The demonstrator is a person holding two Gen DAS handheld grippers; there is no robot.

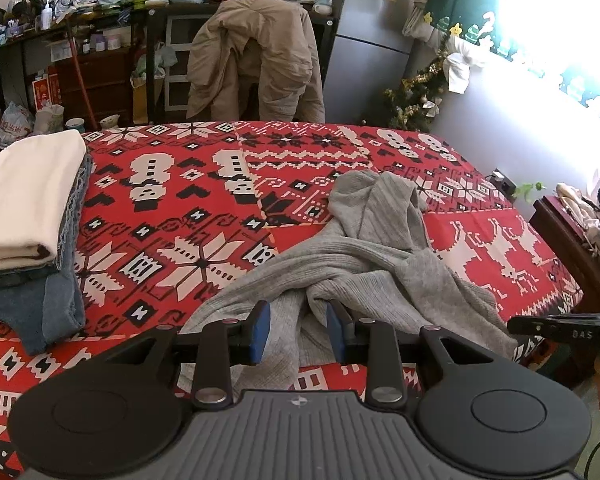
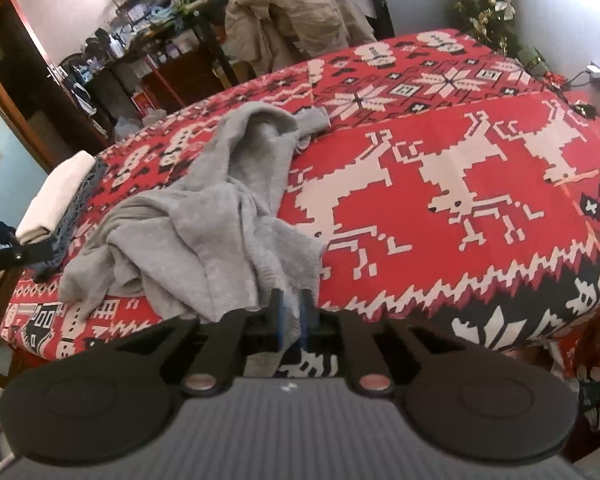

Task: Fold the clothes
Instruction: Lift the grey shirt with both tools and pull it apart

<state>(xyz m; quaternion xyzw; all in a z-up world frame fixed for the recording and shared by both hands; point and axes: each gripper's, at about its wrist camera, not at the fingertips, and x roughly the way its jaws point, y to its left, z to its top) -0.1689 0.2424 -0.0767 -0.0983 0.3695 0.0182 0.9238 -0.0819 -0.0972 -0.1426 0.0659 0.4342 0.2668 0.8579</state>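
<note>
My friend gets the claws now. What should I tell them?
Left claw: part open, grey sweater between its fingers at the near edge, grip unclear.
Right claw: almost shut, a fold of the sweater's hem between its fingers; grip unclear.
The sweater lies crumpled on the red tablecloth.
Done: white cloth stacked on jeans at the left.
Left: spread and fold the sweater.
</note>
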